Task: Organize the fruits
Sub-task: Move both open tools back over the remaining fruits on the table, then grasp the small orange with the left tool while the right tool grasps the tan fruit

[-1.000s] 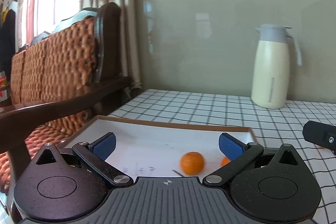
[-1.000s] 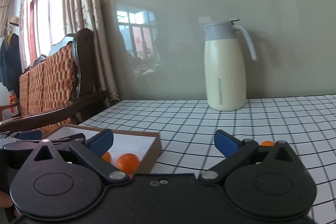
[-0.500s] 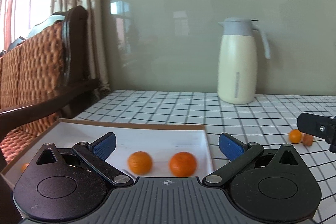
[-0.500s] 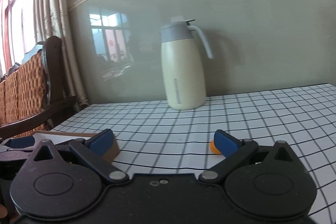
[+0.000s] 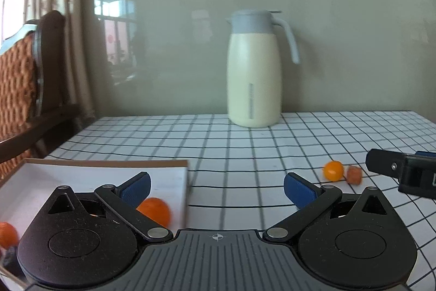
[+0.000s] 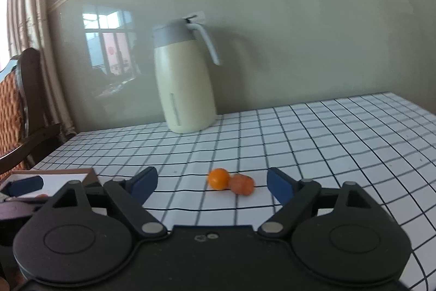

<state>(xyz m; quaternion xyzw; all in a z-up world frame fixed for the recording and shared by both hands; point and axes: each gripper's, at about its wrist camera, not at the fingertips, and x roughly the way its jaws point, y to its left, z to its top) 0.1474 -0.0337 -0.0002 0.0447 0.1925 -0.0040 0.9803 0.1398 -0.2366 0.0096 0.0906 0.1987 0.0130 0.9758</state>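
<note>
**Two loose fruits ahead of my right claw**

No writing I can read anywhere. My right claw (image 6: 212, 181) has just been narrowing, jaws apart, nothing pressed. Beyond them, lower centre, a round glossy orange (image 6: 218, 178) touches a duller, stubby fruit (image 6: 241, 184) whose long axis runs left-right on the checked worktop (image 6: 313, 143). My left claw (image 5: 216, 186) gapes empty; the white cardboard tray (image 5: 174, 176), lower left, holds smooth oranges (image 5: 154, 210).
</note>
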